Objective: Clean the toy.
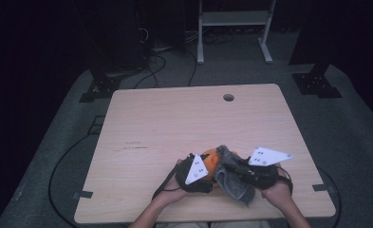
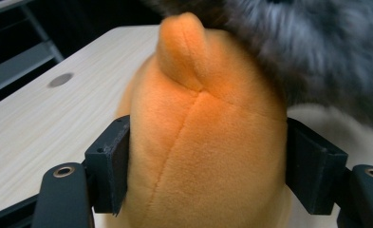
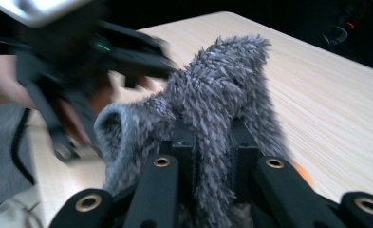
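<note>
left gripper (image 2: pixel 208 166): I have its jaws pressed on both flanks of the orange plush toy (image 2: pixel 208 142) | right gripper (image 3: pixel 212 142): jaws pinched narrow on the grey fuzzy cloth (image 3: pixel 217 99) | place: toy and cloth touch, near my edge of the bench (image 1: pixel 174 118)

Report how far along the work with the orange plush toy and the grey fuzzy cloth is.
Done: both things are gripped. The left gripper clamps the orange plush toy; the right gripper pinches the grey fuzzy cloth. In hand: the cloth lies against the toy above the table, near its front edge. Left: whether it goes on or comes off cannot be told.
</note>
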### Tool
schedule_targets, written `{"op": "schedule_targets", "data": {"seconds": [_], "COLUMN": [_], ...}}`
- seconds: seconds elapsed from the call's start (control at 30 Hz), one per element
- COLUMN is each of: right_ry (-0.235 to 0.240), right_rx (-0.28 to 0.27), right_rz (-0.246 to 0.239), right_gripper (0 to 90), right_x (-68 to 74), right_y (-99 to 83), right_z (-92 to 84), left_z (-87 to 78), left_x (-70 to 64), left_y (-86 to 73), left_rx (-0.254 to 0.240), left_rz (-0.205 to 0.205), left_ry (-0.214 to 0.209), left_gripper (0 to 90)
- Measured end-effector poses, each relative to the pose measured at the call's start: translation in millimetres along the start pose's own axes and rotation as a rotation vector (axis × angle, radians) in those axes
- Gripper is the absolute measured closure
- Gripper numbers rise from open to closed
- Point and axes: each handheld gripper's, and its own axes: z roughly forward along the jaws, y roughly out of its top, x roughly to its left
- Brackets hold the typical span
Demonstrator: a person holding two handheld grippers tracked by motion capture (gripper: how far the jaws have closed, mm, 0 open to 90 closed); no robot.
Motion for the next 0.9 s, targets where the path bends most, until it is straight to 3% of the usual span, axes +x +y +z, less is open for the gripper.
{"op": "schedule_targets", "data": {"seconds": [0.07,0.13,0.23,0.27,0.33,0.37,0.5,0.57,0.67,0.77,0.9], "right_ry": [-0.005,-0.001,0.013,0.011,-0.001,-0.004,0.022,0.035,0.028,0.049,0.006], "right_rx": [-0.007,-0.017,-0.011,-0.004,0.006,0.011,-0.015,-0.041,0.0,0.009,0.042], "right_rz": [-0.002,0.048,0.121,0.13,0.122,0.113,0.086,0.076,0.039,0.087,0.141], "right_gripper": [75.3,75.2,75.9,76.3,76.9,77.0,77.2,77.1,76.8,76.5,76.5], "right_x": [2.1,-7.9,-24.5,-26.4,-24.0,-20.8,-10.9,-6.6,-3.3,-13.6,-33.3], "right_y": [2.7,-1.9,-15.2,-18.1,-20.8,-21.1,-10.5,-2.2,-1.5,-11.3,-26.1], "right_z": [2.3,2.5,0.5,-1.0,-2.8,-2.8,-8.3,-10.8,-4.3,-1.1,-2.6], "left_z": [-2.0,-3.6,-3.4,-2.2,0.5,1.1,-1.6,-2.4,-3.9,-5.6,-4.9], "left_x": [1.8,3.9,2.4,3.1,6.8,7.1,2.4,-2.6,-7.1,-6.4,-6.7], "left_y": [-1.7,-3.4,-0.9,0.6,2.2,1.9,-1.3,-2.0,-3.5,-7.0,-7.2], "left_rx": [0.001,0.022,0.025,0.016,0.005,0.007,-0.003,0.011,0.024,0.013,0.008], "left_rz": [-0.016,-0.006,0.019,-0.002,-0.089,-0.099,-0.038,0.034,0.097,0.106,0.105], "left_ry": [-0.028,-0.081,-0.079,-0.071,-0.081,-0.08,-0.095,-0.12,-0.13,-0.137,-0.134], "left_gripper": [27.4,29.0,28.3,25.4,17.2,16.7,25.4,26.7,27.1,28.3,27.7]}}
